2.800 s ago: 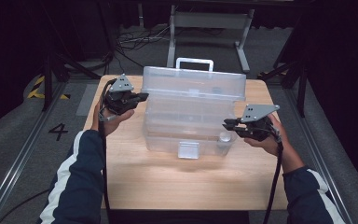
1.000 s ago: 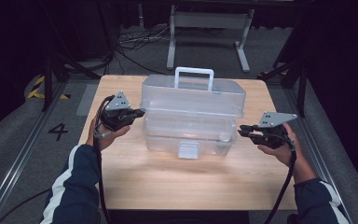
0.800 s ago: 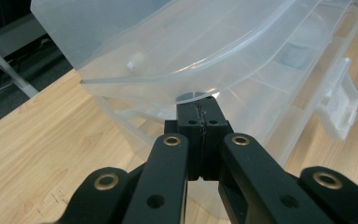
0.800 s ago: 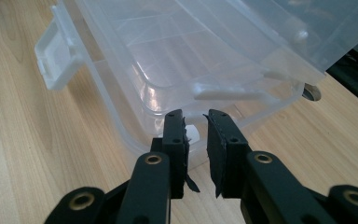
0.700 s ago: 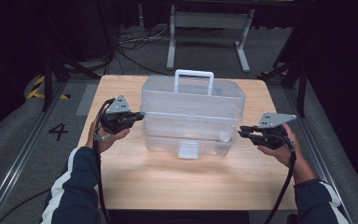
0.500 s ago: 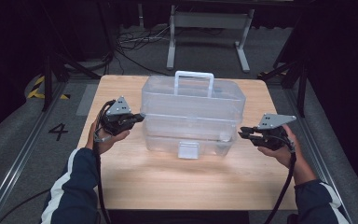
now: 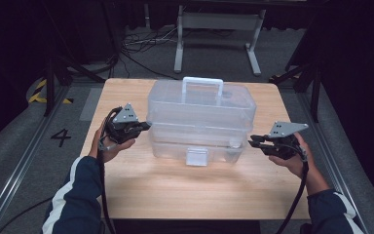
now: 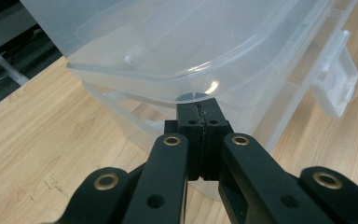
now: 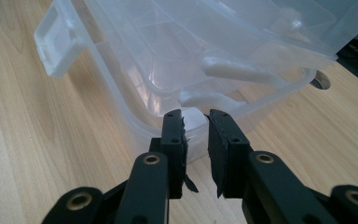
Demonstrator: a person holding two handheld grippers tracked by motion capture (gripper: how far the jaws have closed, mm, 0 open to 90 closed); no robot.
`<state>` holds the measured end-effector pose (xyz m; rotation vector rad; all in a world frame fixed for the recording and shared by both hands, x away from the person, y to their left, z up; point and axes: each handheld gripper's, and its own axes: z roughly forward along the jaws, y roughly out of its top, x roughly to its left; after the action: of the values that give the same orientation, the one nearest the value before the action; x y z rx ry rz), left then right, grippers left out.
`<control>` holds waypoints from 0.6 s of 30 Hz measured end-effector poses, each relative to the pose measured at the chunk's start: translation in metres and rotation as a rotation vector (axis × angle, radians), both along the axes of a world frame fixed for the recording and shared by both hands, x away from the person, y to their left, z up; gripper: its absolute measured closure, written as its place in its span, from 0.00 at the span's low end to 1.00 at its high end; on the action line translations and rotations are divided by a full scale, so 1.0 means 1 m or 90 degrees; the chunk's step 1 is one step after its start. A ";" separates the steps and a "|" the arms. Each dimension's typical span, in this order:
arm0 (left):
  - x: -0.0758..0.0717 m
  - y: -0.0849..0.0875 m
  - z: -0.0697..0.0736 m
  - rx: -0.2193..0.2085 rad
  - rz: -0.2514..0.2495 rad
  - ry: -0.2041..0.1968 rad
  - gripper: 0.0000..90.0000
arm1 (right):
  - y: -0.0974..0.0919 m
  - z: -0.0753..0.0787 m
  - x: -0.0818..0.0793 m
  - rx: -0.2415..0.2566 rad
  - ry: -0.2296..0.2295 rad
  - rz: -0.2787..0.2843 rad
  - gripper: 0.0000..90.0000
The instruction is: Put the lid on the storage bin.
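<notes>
On the left side of the wooden table (image 7: 141, 190), a hand (image 7: 108, 146) in a dark sleeve with a white stripe holds the left gripper (image 7: 145, 126). A grey three-cornered plate sits on top of it. Its black jaws are pressed tight together with nothing between them. In the left gripper view, the tips of the left gripper (image 8: 202, 112) sit right at the left end of the box, just under the edge of the lid. I cannot tell if they touch it.

In the middle of the table stands a big clear plastic storage box (image 7: 199, 124). You can see through its walls. It has layers stacked one on top of another. A white carry handle (image 7: 203, 84) stands up on its lid. A small white latch (image 7: 197, 157) hangs on the front side, facing the person. In the left gripper view the latch (image 8: 338, 81) sticks out at the right, and in the right gripper view the latch (image 9: 58, 44) sticks out at the left.

On the right side, another hand (image 7: 294, 158) holds the right gripper (image 7: 252, 142). It also has a grey plate on top. It points at the right end of the box and is very near it. In the right gripper view, the right gripper (image 9: 196, 119) has its jaws a little apart, with a small gap. They hold nothing. The box's rounded corner is just past the tips.
</notes>
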<state>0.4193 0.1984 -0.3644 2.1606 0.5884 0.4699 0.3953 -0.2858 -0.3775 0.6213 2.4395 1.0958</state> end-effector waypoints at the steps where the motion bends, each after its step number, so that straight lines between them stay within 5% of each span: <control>1: -0.001 0.000 -0.001 0.000 0.001 0.002 1.00 | 0.000 0.000 0.000 0.001 -0.001 -0.001 0.85; 18: -0.004 0.000 -0.022 0.047 0.008 0.021 1.00 | 0.001 -0.008 0.002 -0.007 0.005 -0.006 0.85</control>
<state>0.4152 0.1985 -0.3866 2.2393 0.6128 0.4704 0.3977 -0.2850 -0.3850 0.6352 2.4452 1.0772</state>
